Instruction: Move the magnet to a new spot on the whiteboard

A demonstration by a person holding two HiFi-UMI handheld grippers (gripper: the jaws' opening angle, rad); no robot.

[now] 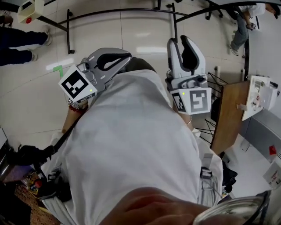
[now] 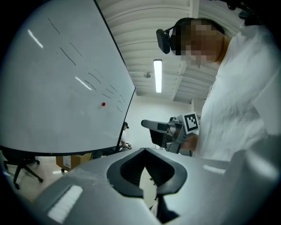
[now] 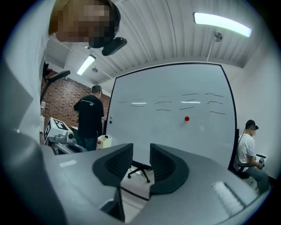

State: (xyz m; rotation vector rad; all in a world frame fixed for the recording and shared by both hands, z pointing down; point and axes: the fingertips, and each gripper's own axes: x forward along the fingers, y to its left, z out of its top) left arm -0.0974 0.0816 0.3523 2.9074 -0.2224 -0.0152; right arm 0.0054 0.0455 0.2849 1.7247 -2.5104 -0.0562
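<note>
A small red magnet (image 3: pixel 187 118) sticks to the right of centre on the big whiteboard (image 3: pixel 167 136), which stands well ahead of me. The same magnet (image 2: pixel 103 104) shows in the left gripper view on the slanting board (image 2: pixel 52 88). My left gripper (image 2: pixel 145 151) is held at my chest (image 1: pixel 109 59), jaws shut with nothing in them. My right gripper (image 3: pixel 141 151) is raised beside it (image 1: pixel 189 52), jaws open by a narrow gap, holding nothing. Both are far from the board. In the head view the board is out of sight.
A person in a black shirt (image 3: pixel 90 116) stands at the board's left edge. Another person (image 3: pixel 248 149) sits at its right. An office chair (image 3: pixel 140 169) stands on the floor before the board. A wooden table (image 1: pixel 230 114) is at my right, and a black floor rail (image 1: pixel 131 11) lies ahead.
</note>
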